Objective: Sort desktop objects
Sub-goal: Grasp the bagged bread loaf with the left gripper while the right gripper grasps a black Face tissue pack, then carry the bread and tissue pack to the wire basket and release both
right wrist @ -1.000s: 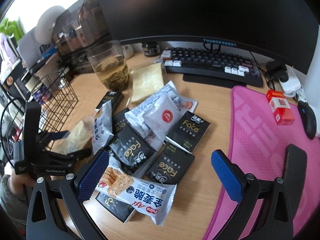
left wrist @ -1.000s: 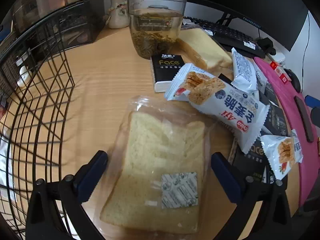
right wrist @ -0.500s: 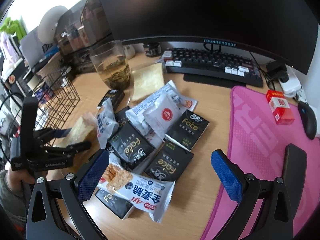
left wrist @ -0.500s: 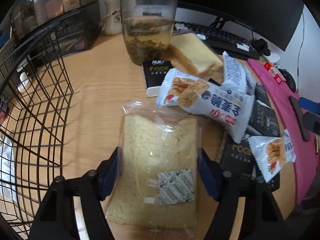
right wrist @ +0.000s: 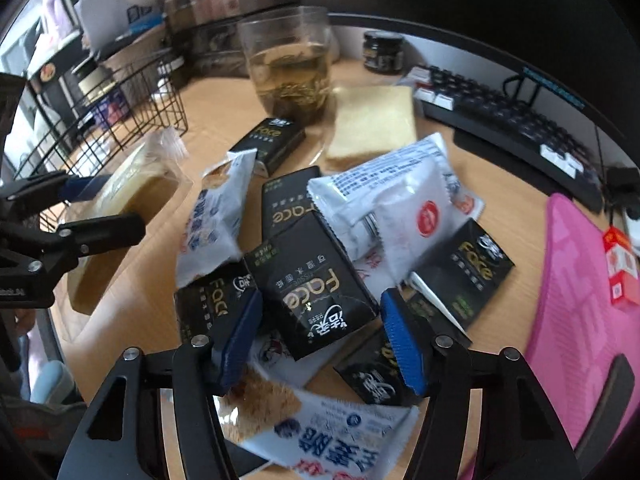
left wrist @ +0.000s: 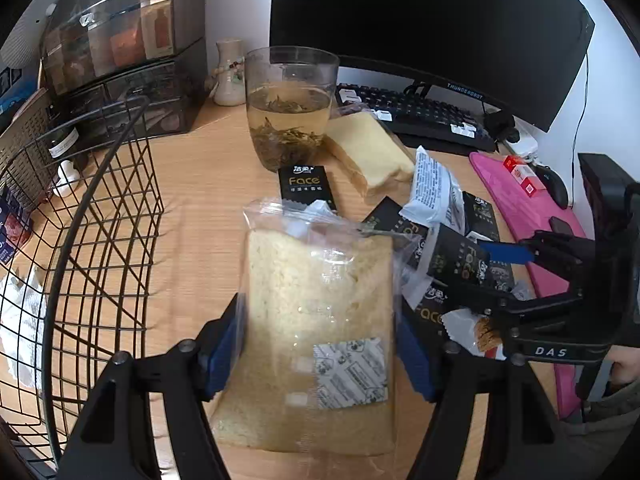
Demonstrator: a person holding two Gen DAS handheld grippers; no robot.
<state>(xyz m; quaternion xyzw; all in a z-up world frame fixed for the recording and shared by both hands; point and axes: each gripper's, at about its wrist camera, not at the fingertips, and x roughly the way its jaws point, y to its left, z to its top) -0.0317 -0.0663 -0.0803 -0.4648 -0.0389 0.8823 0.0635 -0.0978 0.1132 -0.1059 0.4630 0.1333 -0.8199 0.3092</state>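
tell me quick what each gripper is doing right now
Left gripper: shut on the clear-bagged bread slice.
Right gripper: closed around the black Face tissue pack.

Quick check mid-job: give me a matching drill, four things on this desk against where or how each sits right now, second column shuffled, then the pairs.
Things:
1. bagged bread slice
2. black Face tissue pack
3. glass of tea
4. wire basket

States:
A. stands upright near the monitor
B. between the left gripper's blue pads
C. between the right gripper's blue pads
D. at the desk's left side, beside the held bread

Pairs: 1-B, 2-C, 3-A, 4-D
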